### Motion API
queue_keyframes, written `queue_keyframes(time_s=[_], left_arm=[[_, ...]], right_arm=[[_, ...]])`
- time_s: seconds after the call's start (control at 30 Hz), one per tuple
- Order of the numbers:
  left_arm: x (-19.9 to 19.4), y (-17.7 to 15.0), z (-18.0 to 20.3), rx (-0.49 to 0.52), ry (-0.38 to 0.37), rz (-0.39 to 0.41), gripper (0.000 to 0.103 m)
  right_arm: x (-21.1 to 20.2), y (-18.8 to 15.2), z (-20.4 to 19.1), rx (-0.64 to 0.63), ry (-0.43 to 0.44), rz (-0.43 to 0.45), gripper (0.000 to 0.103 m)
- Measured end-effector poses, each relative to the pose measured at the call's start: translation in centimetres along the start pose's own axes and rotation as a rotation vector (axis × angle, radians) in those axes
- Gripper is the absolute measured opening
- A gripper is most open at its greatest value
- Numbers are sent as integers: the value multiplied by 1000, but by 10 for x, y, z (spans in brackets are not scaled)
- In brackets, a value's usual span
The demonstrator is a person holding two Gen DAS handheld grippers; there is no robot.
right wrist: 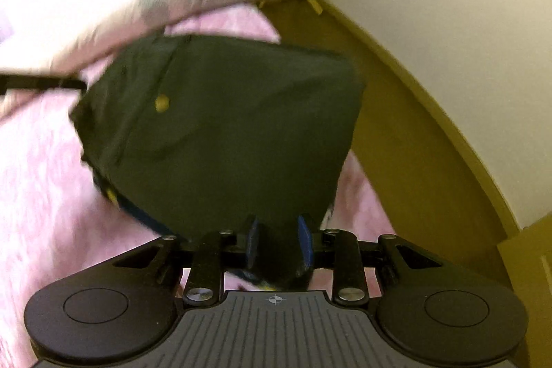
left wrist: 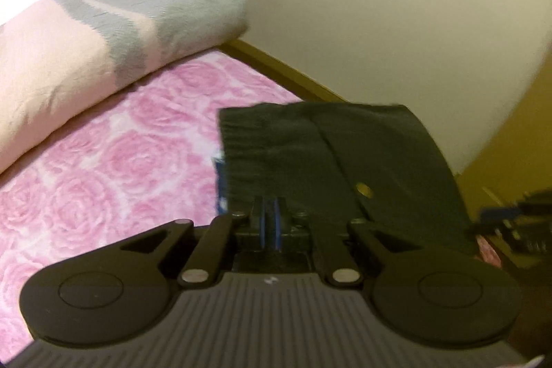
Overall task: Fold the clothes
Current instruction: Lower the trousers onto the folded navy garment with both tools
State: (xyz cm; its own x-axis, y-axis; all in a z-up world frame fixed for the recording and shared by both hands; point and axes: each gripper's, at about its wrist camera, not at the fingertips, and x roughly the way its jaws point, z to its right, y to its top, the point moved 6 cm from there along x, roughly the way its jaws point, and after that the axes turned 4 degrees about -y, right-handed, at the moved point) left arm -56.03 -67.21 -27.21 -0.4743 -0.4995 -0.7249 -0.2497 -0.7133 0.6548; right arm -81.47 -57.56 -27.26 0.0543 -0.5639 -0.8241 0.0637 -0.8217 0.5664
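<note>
A bed [left wrist: 120, 161] under a pink rose cover fills both views, with a folded pink-and-grey blanket [left wrist: 86, 40] lying at its far end by the wall [left wrist: 379, 23]. A dark garment [right wrist: 224, 126] hangs lifted above the cover, stretched between the two grippers; a small yellow button [right wrist: 161, 103] shows on it. The left gripper [left wrist: 270, 212] has its blue pads pressed together on the cloth's edge. The right gripper [right wrist: 279, 240] pinches a bunched fold, pads partly apart around it
</note>
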Motion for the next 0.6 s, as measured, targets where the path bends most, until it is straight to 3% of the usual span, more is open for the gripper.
queue_keyframes(time_s=[0.07, 0.17, 0.3, 0.43, 0.6], left_arm=[[8, -12, 0, 16, 23, -41, 3], [21, -23, -15, -47, 40, -61, 4], [19, -18, -20, -58, 49, -47, 3], [-3, -11, -8, -56, 8, 12, 3], [23, -31, -3, -35, 6, -40, 4]], right_arm=[[-1, 2, -7, 55, 32, 32, 29], [14, -9, -13, 102, 9, -9, 29], [9, -9, -9, 172, -32, 14, 29], [-9, -7, -6, 202, -56, 70, 29], [8, -20, -10, 228, -116, 12, 30]])
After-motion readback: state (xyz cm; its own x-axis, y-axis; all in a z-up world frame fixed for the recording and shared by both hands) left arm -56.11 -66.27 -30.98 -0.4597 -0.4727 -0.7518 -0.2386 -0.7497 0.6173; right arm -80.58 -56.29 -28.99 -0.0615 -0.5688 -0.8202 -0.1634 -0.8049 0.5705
